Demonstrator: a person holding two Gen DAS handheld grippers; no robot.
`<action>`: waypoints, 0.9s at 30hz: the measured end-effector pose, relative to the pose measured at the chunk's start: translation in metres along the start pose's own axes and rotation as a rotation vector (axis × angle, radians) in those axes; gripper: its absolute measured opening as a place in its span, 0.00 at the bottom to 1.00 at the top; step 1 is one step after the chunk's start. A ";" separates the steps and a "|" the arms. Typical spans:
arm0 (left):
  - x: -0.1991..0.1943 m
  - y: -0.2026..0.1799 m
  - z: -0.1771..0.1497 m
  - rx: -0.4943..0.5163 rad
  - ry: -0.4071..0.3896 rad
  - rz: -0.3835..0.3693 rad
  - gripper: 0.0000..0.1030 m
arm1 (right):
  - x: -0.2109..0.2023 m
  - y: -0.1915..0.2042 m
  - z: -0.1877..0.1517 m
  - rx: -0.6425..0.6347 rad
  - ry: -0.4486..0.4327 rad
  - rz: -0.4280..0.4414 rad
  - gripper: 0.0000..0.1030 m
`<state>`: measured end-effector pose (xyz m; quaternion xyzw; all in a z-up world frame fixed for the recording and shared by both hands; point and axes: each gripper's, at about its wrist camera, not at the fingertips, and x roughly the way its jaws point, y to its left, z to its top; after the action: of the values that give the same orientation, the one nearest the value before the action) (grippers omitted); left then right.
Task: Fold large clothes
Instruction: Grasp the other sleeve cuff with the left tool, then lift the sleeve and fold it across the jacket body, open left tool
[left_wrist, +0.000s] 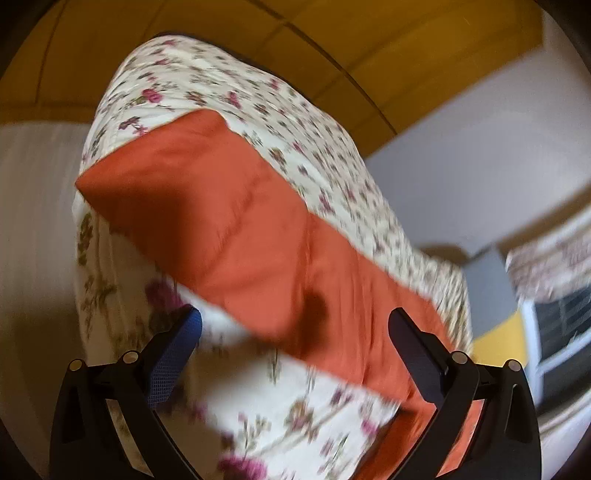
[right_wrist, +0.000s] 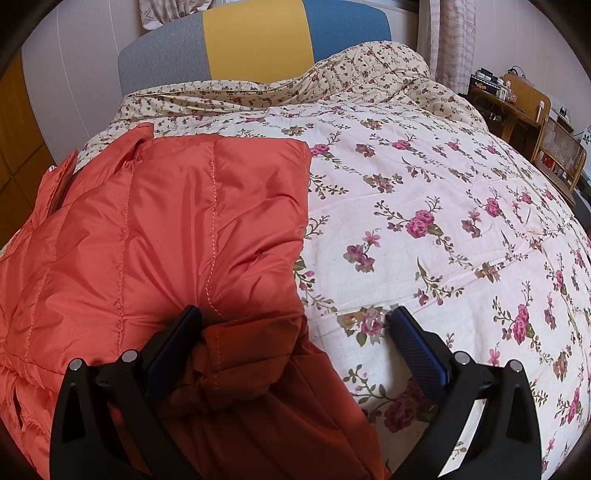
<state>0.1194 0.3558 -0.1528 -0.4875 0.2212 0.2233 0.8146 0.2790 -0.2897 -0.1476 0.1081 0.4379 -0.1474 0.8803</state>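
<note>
An orange quilted puffer jacket (right_wrist: 155, 236) lies partly folded on a floral bedspread (right_wrist: 424, 206), on the left half of the right wrist view. My right gripper (right_wrist: 295, 321) is open, low over the jacket's near right edge; its left finger touches a bunched orange fold (right_wrist: 240, 354), its right finger rests over bare bedspread. In the blurred, tilted left wrist view the jacket (left_wrist: 229, 221) shows as a long orange band across the bedspread (left_wrist: 280, 129). My left gripper (left_wrist: 295, 325) is open and holds nothing, just in front of the jacket's edge.
A grey, yellow and blue headboard (right_wrist: 258, 40) stands at the bed's far end. A rumpled floral duvet (right_wrist: 369, 74) lies along it. A wooden desk and cane chair (right_wrist: 554, 155) stand at the right. A yellow wardrobe (left_wrist: 332, 48) and a window (left_wrist: 561, 325) show in the left wrist view.
</note>
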 end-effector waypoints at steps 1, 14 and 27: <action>0.003 0.002 0.007 -0.031 -0.005 -0.003 0.97 | 0.000 0.000 0.000 0.000 0.000 0.000 0.98; 0.010 -0.030 0.025 0.040 -0.077 0.108 0.23 | 0.000 0.000 0.000 0.001 0.000 0.002 0.98; -0.026 -0.199 -0.061 0.563 -0.162 -0.167 0.17 | 0.000 -0.001 -0.001 0.003 0.000 0.003 0.98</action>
<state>0.2047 0.2130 -0.0254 -0.2400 0.1678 0.1235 0.9482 0.2783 -0.2901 -0.1481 0.1101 0.4373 -0.1468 0.8804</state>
